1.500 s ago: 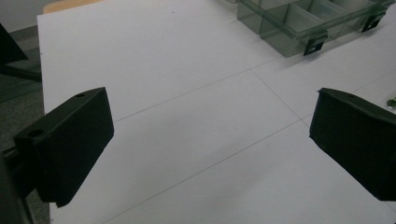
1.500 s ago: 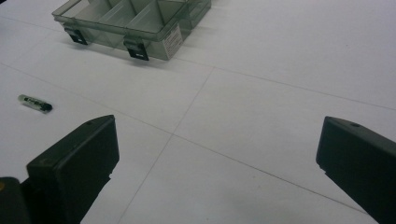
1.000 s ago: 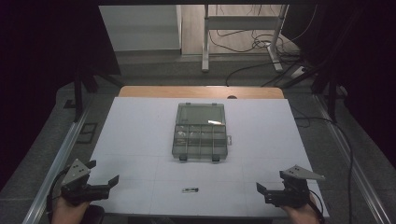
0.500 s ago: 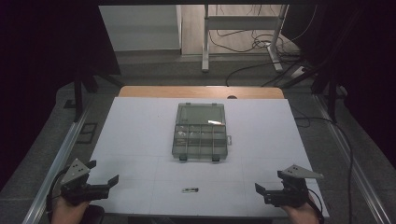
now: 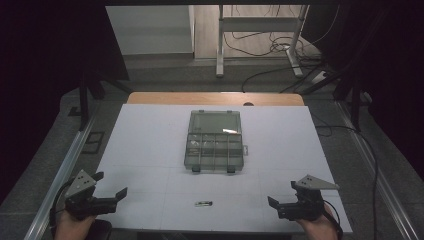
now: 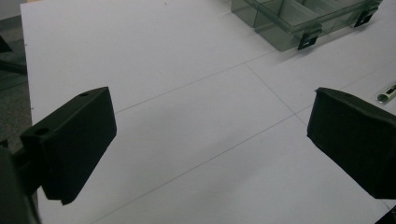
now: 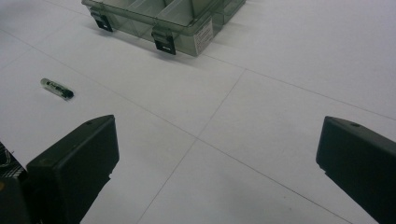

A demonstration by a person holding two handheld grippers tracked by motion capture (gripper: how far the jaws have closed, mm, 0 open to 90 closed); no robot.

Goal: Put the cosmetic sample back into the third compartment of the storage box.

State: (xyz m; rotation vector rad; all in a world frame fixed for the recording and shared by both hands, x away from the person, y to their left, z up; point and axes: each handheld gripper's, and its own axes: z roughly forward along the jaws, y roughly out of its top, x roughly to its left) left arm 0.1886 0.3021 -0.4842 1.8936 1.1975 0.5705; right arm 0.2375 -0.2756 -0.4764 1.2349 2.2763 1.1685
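Your left gripper (image 5: pixel 107 192) rests at the near left corner of the white surface (image 5: pixel 150 150), and your right gripper (image 5: pixel 281 202) at the near right corner. Both have their jaws spread wide and hold nothing. The small tube (image 5: pixel 203 203) lies flat on the surface between the two grippers, well apart from each. Beyond it, the grey compartment box (image 5: pixel 214 140) stands in the middle, its lid closed.

looks like a lab or test room to me. white gridded table (image 5: pixel 150 135) sits on metal rails, dark curtains hang at both sides. loose cables (image 5: pixel 260 47) trail over the floor past the far edge.
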